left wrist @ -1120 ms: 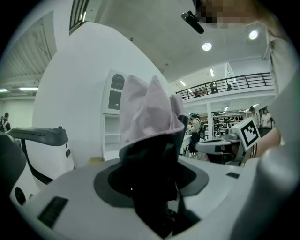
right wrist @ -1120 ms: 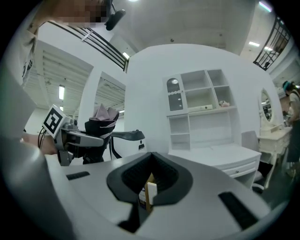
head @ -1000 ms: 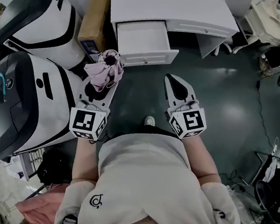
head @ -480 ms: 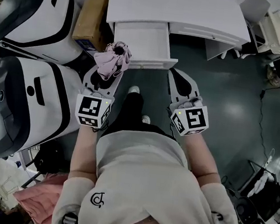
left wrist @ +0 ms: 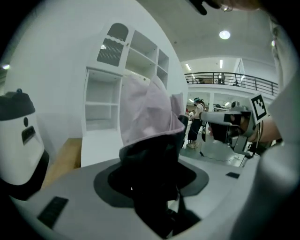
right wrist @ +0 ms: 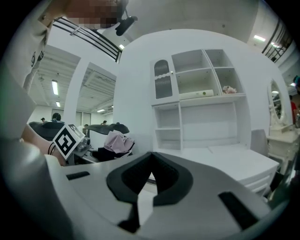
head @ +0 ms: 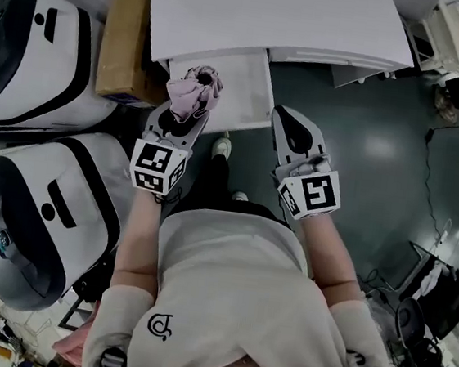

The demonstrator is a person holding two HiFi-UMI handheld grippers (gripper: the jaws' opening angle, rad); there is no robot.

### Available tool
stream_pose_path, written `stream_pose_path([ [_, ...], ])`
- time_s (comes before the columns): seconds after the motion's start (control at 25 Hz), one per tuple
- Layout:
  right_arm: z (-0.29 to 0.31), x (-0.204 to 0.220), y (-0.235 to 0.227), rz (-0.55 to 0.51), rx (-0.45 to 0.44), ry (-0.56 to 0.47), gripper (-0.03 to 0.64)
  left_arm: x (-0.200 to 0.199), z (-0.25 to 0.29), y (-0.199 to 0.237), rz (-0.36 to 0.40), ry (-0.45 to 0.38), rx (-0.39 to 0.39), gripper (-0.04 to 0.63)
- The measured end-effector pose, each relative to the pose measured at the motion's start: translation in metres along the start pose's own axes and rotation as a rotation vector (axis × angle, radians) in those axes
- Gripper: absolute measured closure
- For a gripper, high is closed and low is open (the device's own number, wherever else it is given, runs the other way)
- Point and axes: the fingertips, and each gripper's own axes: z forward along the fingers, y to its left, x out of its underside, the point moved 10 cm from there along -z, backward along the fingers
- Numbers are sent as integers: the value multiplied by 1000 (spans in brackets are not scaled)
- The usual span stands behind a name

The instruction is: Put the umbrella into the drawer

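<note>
Nearest the person and short of the open drawer (head: pixel 246 78), two forearms carry the tongs. The left tongs (head: pixel 183 117) are clamped on the folded pink umbrella (head: pixel 192 92). From the head view its bunched fabric shows over the drawer's left front part, held in the tongs and not lying inside. The right tongs (head: pixel 292 126) are closed and empty, just right of the drawer's front edge. The drawer stands pulled out from the white counter (head: pixel 273 15) beyond it. Left of the drawer, a cardboard box (head: pixel 124 35) stands beside the counter.
</note>
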Motion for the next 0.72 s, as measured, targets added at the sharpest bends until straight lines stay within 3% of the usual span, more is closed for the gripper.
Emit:
stream_pose_path([
  [0.08,20,1,-8,11,29,21,609,3,27,20,-10,45,46,365],
  [0.2,46,0,-25,53,94,31,609,5,66,41,34,128,106,365],
  [0.48,102,35,-51,105,169,77,609,51,148,73,52,283,231,365],
  [0.72,123,57,-67,93,246,135,609,83,190,84,23,363,252,365],
])
